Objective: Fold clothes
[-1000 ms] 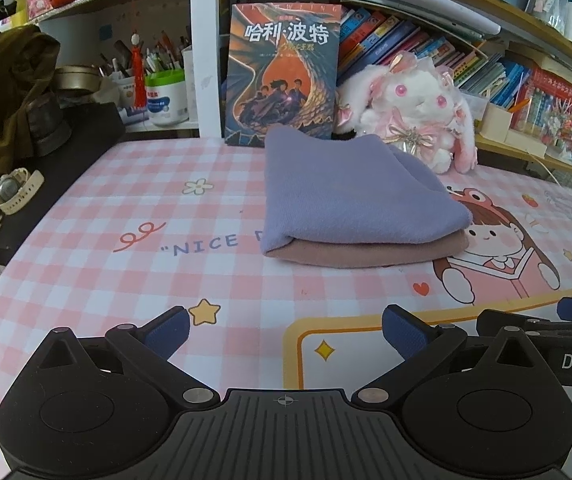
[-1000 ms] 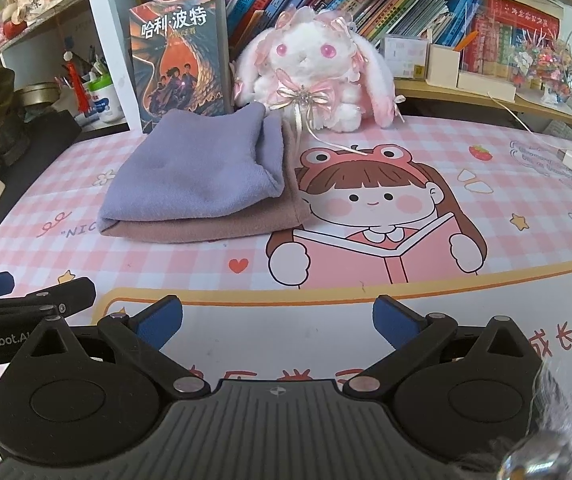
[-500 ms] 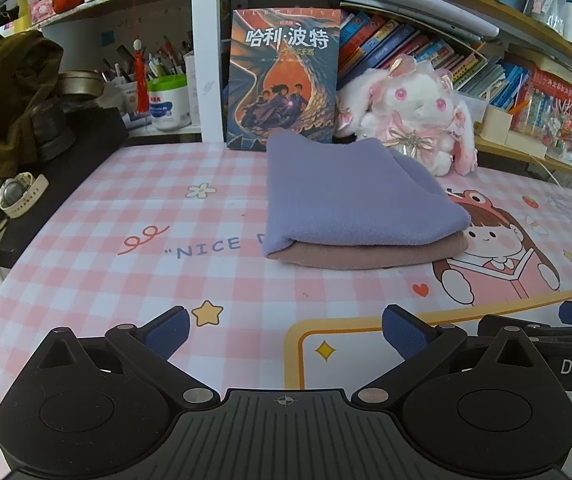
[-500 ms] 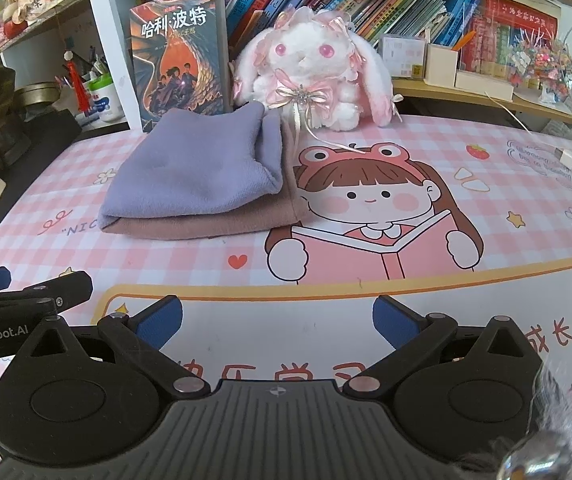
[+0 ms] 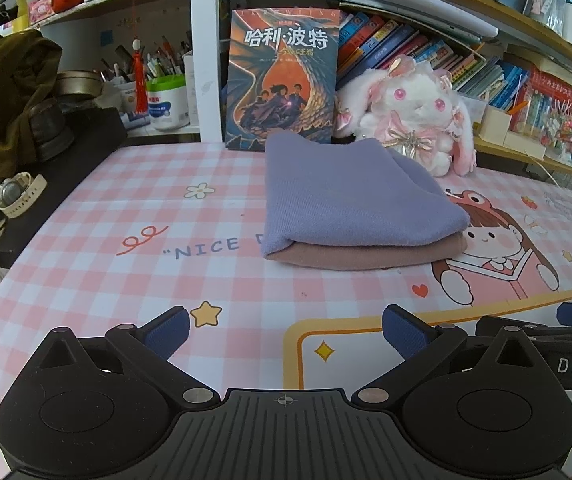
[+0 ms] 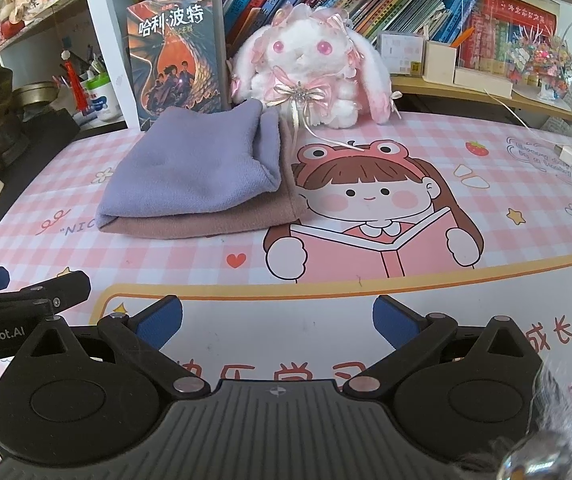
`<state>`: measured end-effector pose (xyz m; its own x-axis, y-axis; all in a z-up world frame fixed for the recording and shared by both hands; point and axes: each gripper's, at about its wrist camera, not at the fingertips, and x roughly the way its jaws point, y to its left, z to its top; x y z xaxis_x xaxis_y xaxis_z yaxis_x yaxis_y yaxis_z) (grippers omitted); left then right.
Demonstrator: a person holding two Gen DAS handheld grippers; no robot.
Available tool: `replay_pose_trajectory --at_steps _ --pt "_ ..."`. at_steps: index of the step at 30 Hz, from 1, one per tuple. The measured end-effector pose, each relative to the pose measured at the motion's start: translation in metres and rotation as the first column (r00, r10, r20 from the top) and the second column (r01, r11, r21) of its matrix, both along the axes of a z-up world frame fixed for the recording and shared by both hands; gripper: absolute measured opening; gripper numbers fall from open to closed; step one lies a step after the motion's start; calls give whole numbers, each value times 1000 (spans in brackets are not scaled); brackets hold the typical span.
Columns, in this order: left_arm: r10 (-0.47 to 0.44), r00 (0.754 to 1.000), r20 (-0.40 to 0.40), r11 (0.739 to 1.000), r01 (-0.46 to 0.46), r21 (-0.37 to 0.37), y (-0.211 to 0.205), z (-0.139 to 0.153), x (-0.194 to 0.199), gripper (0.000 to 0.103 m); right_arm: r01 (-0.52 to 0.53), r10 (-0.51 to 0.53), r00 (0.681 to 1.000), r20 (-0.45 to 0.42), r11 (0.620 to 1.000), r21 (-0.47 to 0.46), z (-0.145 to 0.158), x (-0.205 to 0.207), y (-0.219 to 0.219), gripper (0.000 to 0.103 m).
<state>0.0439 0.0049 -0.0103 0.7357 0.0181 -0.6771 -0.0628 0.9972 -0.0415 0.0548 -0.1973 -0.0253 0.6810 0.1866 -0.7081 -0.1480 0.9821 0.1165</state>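
Note:
A folded lilac cloth (image 5: 349, 196) lies on top of a folded dusty-pink cloth (image 5: 365, 256) on the pink checked table mat (image 5: 106, 264). The stack also shows in the right wrist view, lilac (image 6: 194, 176) over pink (image 6: 222, 220). My left gripper (image 5: 284, 330) is open and empty, low over the mat, well in front of the stack. My right gripper (image 6: 278, 318) is open and empty, in front and to the right of the stack. Each gripper shows at the edge of the other's view.
A standing book (image 5: 282, 80) and a white plush bunny (image 5: 409, 116) sit right behind the stack. Shelves of books run along the back. A dark bag (image 5: 10, 96) and a wristwatch (image 5: 18, 196) lie at the left edge. A cable and plug (image 6: 565, 156) lie at the right.
The left wrist view has drifted back a little, so the cloth stack sits slightly lower and farther. Both grippers stay open and the stack has not moved.

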Motion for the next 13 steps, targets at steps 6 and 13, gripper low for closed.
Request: replay_pose_trajectory --at_steps 6,13 --pt "5 1000 10 1000 -5 -11 2 0 0 103 -3 3 1000 -4 1000 -1 -1 1 1 103" --pt "5 1000 -5 1000 -5 -8 3 -1 2 103 -4 4 1000 -10 1000 -1 -2 3 2 103"
